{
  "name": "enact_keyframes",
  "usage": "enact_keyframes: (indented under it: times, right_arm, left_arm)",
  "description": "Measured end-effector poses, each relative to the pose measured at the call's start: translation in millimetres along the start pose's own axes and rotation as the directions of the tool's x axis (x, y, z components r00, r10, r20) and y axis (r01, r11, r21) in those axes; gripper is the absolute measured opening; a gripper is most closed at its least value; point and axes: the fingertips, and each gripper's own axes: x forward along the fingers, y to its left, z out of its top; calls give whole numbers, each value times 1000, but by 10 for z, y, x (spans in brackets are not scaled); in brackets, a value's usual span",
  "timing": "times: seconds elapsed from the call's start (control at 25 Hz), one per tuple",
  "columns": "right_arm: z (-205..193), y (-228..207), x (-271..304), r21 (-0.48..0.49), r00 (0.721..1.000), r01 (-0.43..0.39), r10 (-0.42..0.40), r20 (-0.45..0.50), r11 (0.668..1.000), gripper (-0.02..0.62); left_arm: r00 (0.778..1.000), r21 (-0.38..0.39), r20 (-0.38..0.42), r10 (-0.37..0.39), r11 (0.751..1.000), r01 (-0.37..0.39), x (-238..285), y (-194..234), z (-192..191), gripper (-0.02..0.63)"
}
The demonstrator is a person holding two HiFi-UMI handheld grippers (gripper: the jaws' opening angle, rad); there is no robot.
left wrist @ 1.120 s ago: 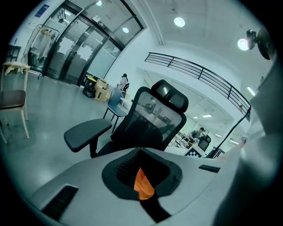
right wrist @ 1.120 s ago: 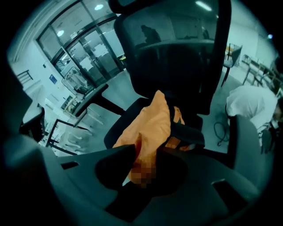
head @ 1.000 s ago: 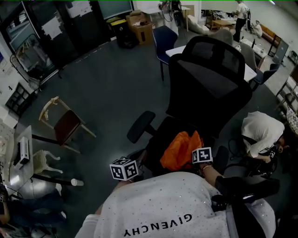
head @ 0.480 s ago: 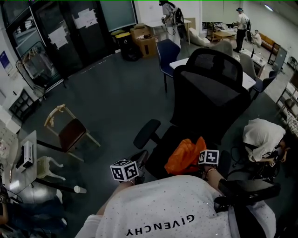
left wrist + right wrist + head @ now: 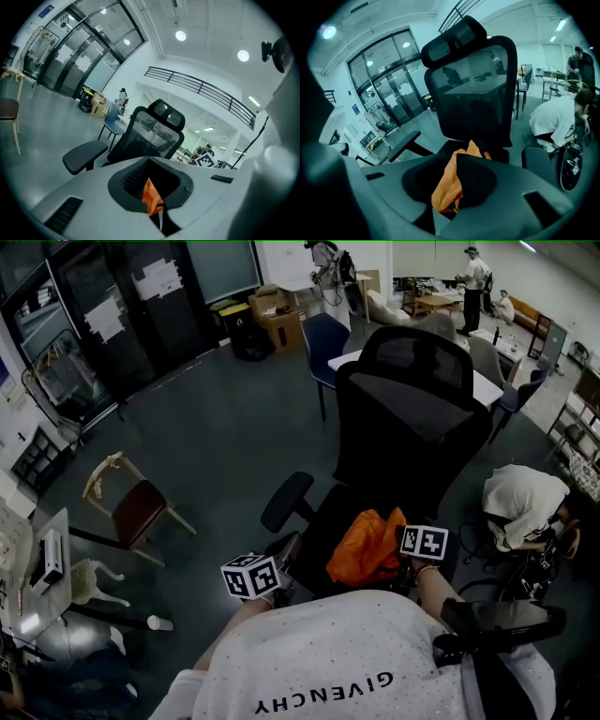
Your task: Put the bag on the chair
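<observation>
Overhead, the head view shows the orange fabric bag (image 5: 366,545) crumpled on the seat of the black mesh office chair (image 5: 412,418), towards the seat's front edge. The left hand-held gripper (image 5: 281,563) sits just beside the bag's left side. The right hand-held gripper (image 5: 405,554) meets the bag's right side, its marker cube above the fabric. A person in a white top (image 5: 520,502) crouches on the floor to the chair's right, well apart from the bag.

In the left gripper view, the jaws stand nearly together, pinching a small fold of the orange fabric bag (image 5: 151,194) between them. The chair's backrest and one armrest rise beyond.

In the right gripper view, a thicker bunch of the orange fabric bag (image 5: 450,183) fills the gap between the jaws and touches both pads. These jaws have just been closing, with the fabric between them. The fabric runs from the jaws towards the seat, in front of the backrest.
</observation>
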Motion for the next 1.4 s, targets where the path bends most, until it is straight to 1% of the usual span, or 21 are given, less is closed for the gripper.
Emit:
enact_keyframes:
  times: [0.04,0.08,0.12,0.24,0.36,0.44,0.56,0.64,0.72,0.8,0.88,0.92,1.0,1.08,1.16,1.24,1.32,1.4]
  right_arm:
    - [15,2,-34,10,1000,1,-1,12,1000,81]
    - [34,4,-71,28,1000,-5,4,24,1000,20]
    - [58,17,-112,51,999,-23,21,36,998,6]
    - [168,129,-261,105,990,-119,109,93,987,6]
    - [366,310,-480,76,972,-172,157,175,982,6]
    - [562,495,-733,30,944,-223,208,256,974,5]
    - [778,782,-1168,-31,878,-312,300,374,950,3]
    - [805,943,-1389,-56,841,-351,341,419,935,3]
    - [756,1089,-1569,-81,820,-366,362,443,927,3]
    - [699,1214,-1748,-114,806,-360,370,461,926,3]
    - [652,1314,-1920,-144,799,-345,370,474,928,3]
    - [620,1347,-2003,-152,797,-336,367,480,929,5]
    - [495,1365,-2173,-148,799,-317,348,491,937,5]
    - [290,1348,-2350,-134,805,-298,325,497,945,5]
    - [77,1340,-2515,-125,810,-286,309,498,950,5]
    - [-104,1342,-2663,-130,818,-270,299,492,954,5]
    - [-259,1310,-2829,-133,822,-252,285,493,959,5]
    - [-371,1226,-3029,-118,813,-237,263,519,964,5]
  left_arm:
    - [1000,-6,6,-4,1000,4,-11,-18,11,2]
    - [1000,-15,12,-8,1000,8,-18,-38,22,1]
    - [1000,-26,18,-11,1000,12,-18,-60,33,2]
    - [999,-49,32,-10,999,12,-32,-107,53,2]
    - [998,-64,61,2,998,2,-122,-108,149,2]
    - [997,-60,80,1,998,4,-190,-156,250,2]
    - [997,-25,82,-11,1000,13,-332,-301,328,2]
    - [995,-15,92,-30,999,31,-456,-394,356,2]
    - [992,3,109,-57,998,57,-585,-505,385,0]
    - [989,58,115,-92,995,86,-709,-671,408,2]
    - [983,101,118,-139,987,128,-841,-858,423,2]
    - [978,108,118,-170,982,157,-908,-946,420,2]
    - [967,98,110,-228,971,217,-1036,-1084,363,2]
    - [962,78,94,-255,966,248,-1152,-1155,249,2]
    - [963,63,85,-257,966,252,-1251,-1181,143,2]
    - [966,62,85,-246,969,241,-1342,-1206,78,2]
    - [970,85,94,-224,972,217,-1426,-1262,16,2]
    - [970,133,101,-220,969,206,-1498,-1382,-71,2]
